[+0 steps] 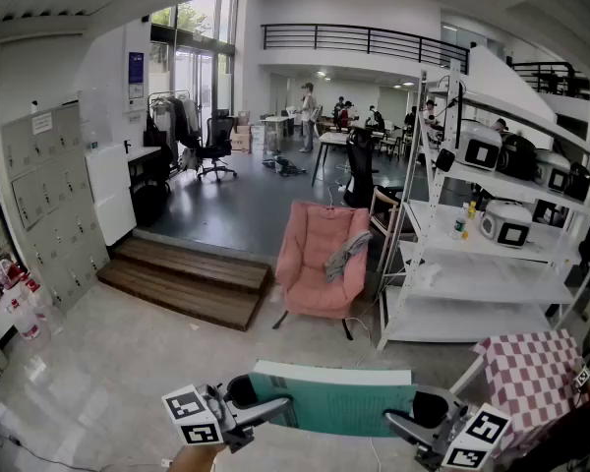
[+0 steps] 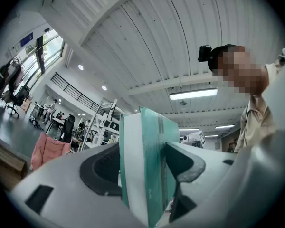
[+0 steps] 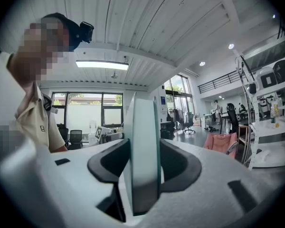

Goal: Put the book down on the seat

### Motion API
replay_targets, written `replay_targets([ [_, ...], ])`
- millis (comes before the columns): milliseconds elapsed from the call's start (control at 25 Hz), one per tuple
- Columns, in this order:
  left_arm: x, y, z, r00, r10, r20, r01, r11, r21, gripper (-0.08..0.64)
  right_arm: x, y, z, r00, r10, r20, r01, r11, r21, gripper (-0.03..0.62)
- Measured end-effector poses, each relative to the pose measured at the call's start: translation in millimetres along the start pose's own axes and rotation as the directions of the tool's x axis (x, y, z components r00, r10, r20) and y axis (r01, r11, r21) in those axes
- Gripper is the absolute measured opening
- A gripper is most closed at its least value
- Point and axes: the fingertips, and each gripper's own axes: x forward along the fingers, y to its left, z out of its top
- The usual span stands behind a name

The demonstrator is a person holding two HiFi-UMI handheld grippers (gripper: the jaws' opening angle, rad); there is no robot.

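I hold a teal-green book [image 1: 334, 402] flat and level at the bottom of the head view, one end in each gripper. My left gripper [image 1: 271, 410] is shut on its left end, and my right gripper [image 1: 401, 422] is shut on its right end. The left gripper view shows the book [image 2: 145, 165] edge-on, clamped between the dark pads [image 2: 180, 163]. In the right gripper view the book [image 3: 143, 146] stands the same way between that gripper's pads [image 3: 178, 165]. A pink armchair [image 1: 317, 264] stands well ahead of me on the floor, its seat [image 1: 313, 298] bare.
A grey cloth [image 1: 346, 254] hangs over the armchair's right arm. White shelving [image 1: 472, 273] with boxed devices stands to its right, and a wooden step [image 1: 192, 278] to its left. A red-checked cloth [image 1: 531, 372] lies at lower right. Lockers [image 1: 44, 205] and bottles [image 1: 20, 313] line the left wall.
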Motion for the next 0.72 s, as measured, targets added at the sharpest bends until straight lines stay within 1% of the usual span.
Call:
replay_targets([
  [440,-13,39,1,1.0,-0.028,-0.004,0.028,1.0,-0.012,0.275,37,-7,-8,1.0,-0.029,-0.008,0.029,0.999,0.014,0.187],
  [720,-4,59,-3,0.999,-0.045,0.016,0.045,0.999,-0.02,0.275,46,-26,-13,0.999,-0.038,0.006,0.037,0.998,0.049,0.189],
])
